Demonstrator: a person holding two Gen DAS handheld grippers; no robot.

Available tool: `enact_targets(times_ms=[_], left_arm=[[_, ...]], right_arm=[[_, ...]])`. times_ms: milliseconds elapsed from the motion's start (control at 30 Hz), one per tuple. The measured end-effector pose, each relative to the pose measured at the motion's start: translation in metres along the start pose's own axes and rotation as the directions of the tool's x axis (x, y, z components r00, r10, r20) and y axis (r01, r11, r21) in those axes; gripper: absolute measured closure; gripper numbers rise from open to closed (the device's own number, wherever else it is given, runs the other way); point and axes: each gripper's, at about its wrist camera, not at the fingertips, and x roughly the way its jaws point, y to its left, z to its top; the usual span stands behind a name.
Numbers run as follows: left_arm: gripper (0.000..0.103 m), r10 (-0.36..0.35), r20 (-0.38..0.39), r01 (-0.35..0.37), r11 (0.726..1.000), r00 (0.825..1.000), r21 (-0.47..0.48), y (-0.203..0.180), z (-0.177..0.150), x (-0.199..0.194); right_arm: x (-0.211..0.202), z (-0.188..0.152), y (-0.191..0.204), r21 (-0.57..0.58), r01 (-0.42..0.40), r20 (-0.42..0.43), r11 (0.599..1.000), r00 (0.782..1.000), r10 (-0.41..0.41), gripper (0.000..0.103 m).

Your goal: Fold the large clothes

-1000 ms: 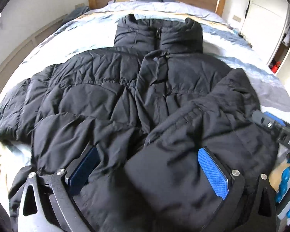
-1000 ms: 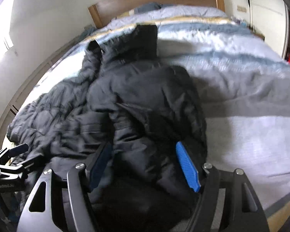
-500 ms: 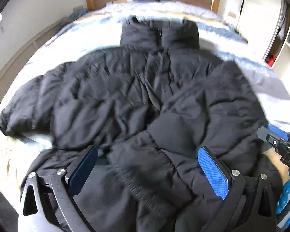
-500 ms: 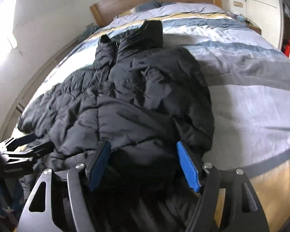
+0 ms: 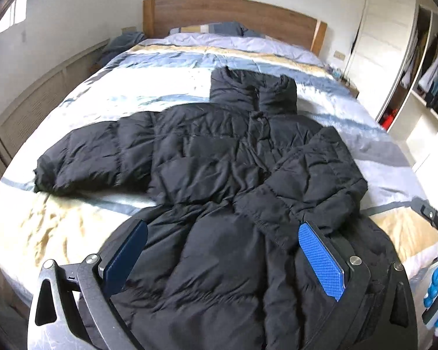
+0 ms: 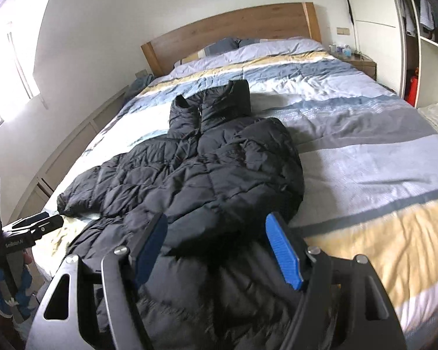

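Black puffer jacket (image 5: 219,180) lies front-up on striped duvet (image 5: 149,87) of the bed, collar toward the wooden headboard (image 5: 230,14). One sleeve (image 5: 93,157) is spread out flat to the left side of the bed; the other sleeve (image 5: 306,180) is folded in across the chest, cuff near the middle. Left gripper (image 5: 222,259) is above the hem end, jaws spread wide, nothing clamped, blue pads (image 5: 321,262) either side of jacket fabric. Right gripper (image 6: 219,248) is likewise wide open over the hem on the folded-sleeve side, holding nothing. Open wardrobe (image 5: 429,67) with hanging clothes stands at right of the bed.
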Motion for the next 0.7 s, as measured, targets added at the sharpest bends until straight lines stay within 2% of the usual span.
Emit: enact_targets(times_ms=[167, 300, 433, 600, 700], left_arm=[[0.001, -0.033, 0.082, 0.037, 0.998, 0.996, -0.046, 0.045, -0.002, -0.051], [0.001, -0.021, 0.126, 0.035, 0.993, 0.992, -0.108, 0.1, -0.001, -0.08], [0.001, 0.012, 0.128, 0.011, 0.984, 0.992, -0.175, 0.156, -0.005, -0.09], [0.001, 0.092, 0.104, -0.065, 0.968, 0.99, -0.243, 0.231, -0.015, -0.084], [0.001, 0.086, 0.07, -0.062, 0.954, 0.994, -0.292, 0.275, -0.022, -0.068]], right_arm=[[-0.044, -0.011, 0.024, 0.001, 0.009, 0.045, 1.0, 0.999, -0.009, 0.034], [-0.062, -0.013, 0.035, -0.003, 0.011, 0.062, 1.0, 0.998, -0.01, 0.034], [-0.064, -0.011, 0.041, 0.0, -0.004, 0.067, 1.0, 0.998, 0.004, 0.034], [-0.045, -0.006, 0.052, -0.002, -0.011, 0.041, 1.0, 0.999, 0.011, 0.034], [-0.028, -0.004, 0.06, -0.003, -0.01, 0.013, 1.0, 1.0, 0.01, 0.034]])
